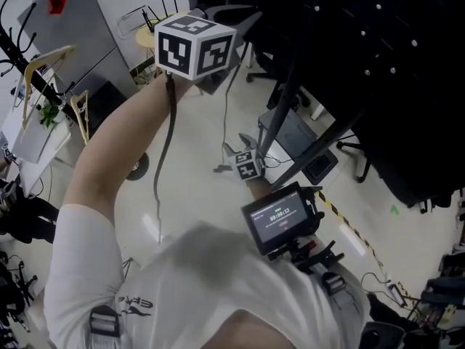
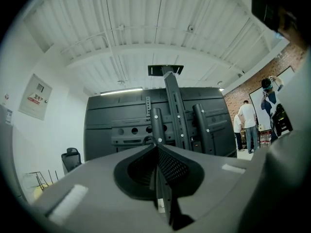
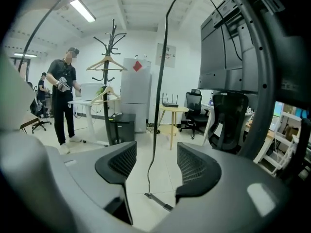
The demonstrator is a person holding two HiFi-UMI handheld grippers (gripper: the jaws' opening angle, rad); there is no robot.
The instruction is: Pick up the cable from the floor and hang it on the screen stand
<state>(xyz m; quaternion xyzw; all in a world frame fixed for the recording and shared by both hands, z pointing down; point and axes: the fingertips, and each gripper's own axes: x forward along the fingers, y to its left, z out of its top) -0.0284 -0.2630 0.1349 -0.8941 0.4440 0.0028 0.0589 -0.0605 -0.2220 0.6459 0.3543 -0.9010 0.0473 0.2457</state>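
Cable [image 1: 164,151] up off the floor [image 1: 196,195]: left gripper [image 2: 158,154] fingers [image 2: 171,166] pressed together, pinching its top end, held high facing the screen stand [image 2: 173,106]. Right gripper [image 3: 154,166] fingers [image 3: 195,165] spread wide, cable dangling between them, untouched. Pickup looks done, hanging not yet. Long axis vertical, free end pointing down, last bit kinked sideways near the floor.

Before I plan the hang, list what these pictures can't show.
Left gripper: jaws hidden under its marker cube in the head view.
Cable: top cut off by the right gripper view's upper edge.
Screen stand: upper part lost against the black screen in the head view.
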